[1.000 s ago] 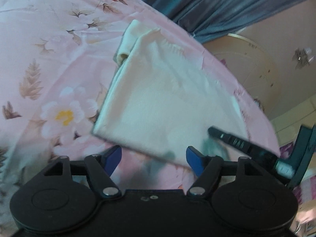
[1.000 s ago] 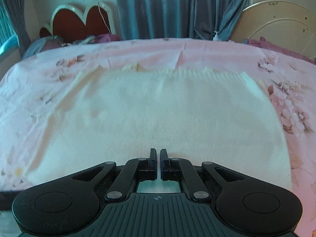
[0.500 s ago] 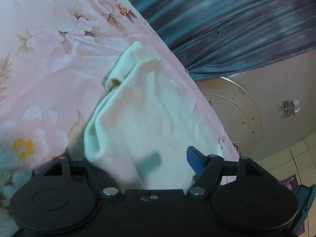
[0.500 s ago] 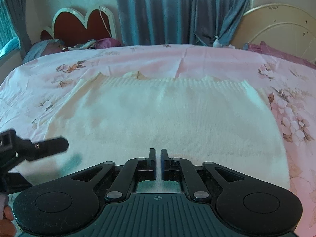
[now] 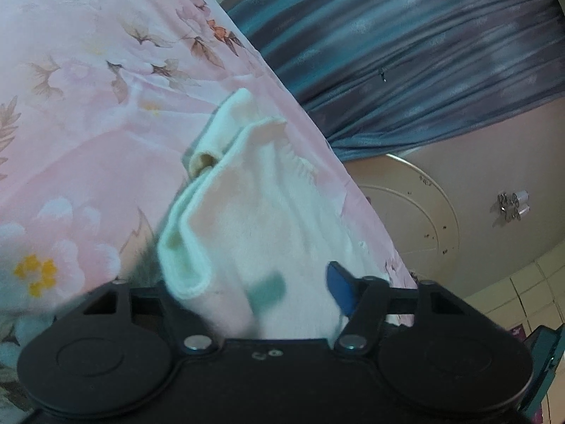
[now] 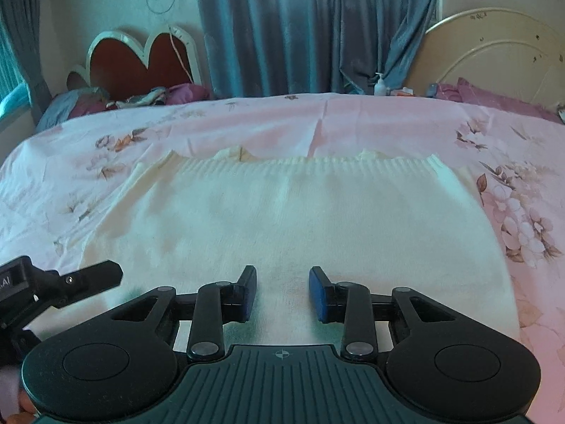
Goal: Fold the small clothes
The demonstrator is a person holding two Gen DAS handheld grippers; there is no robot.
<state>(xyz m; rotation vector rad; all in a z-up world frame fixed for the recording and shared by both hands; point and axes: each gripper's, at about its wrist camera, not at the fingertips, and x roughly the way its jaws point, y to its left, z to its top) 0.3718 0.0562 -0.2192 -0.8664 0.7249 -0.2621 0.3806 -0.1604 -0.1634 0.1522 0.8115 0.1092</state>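
Note:
A cream knitted garment (image 6: 293, 222) lies flat on the pink floral bedsheet (image 6: 247, 120), ribbed hem at the far side. My right gripper (image 6: 282, 293) is open, its jaws apart just above the garment's near edge. In the left wrist view the garment's corner (image 5: 247, 233) is bunched and lifted between the jaws of my left gripper (image 5: 254, 293). Only its right blue pad (image 5: 340, 284) shows; cloth hides the left one. The left gripper also shows in the right wrist view (image 6: 81, 277) at the garment's left edge.
A heart-shaped red headboard (image 6: 141, 60) and blue curtains (image 6: 300, 24) stand behind the bed. A round cream board (image 6: 494, 46) leans at the back right. Pillows and clothes (image 6: 141, 97) lie at the bed's far left. A small bottle (image 6: 379, 84) stands by the curtain.
My right gripper has opened from shut. My left gripper has moved onto the garment's left corner, which now bunches up between its jaws.

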